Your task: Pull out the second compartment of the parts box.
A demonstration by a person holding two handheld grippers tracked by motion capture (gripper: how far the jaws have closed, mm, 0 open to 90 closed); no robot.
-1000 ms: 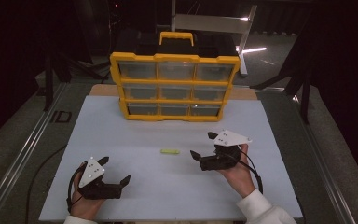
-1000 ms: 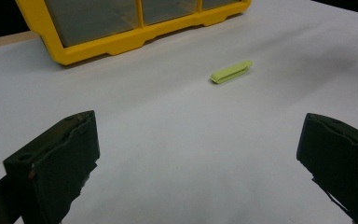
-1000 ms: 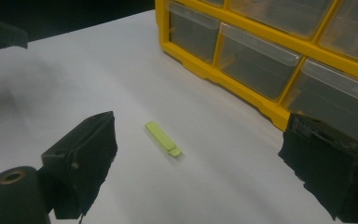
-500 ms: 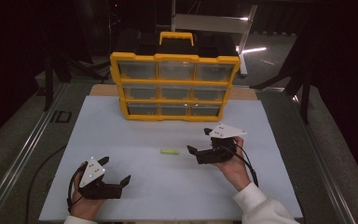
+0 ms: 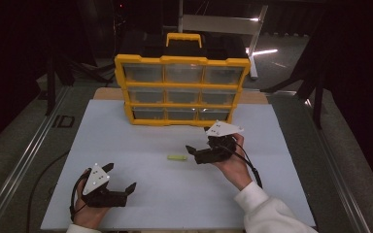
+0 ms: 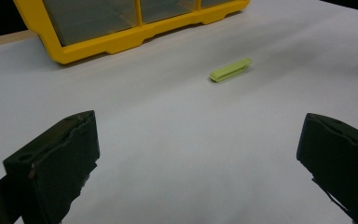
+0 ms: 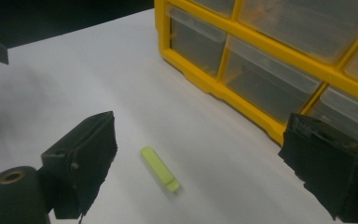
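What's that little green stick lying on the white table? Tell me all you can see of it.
The small flat yellow-green plastic-looking bar lies flat on the white tabletop, in front of the yellow drawer organiser and apart from it. One end has a slightly stepped tip, like a cap. Nothing touches it; the open right gripper sits just beside it, jaws pointed its way.

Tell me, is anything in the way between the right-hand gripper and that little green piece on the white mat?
Nothing visible is. The right gripper, jaws open, sits just right of the green piece, with only bare white mat between them. The yellow drawer organizer stands farther back, off that path.
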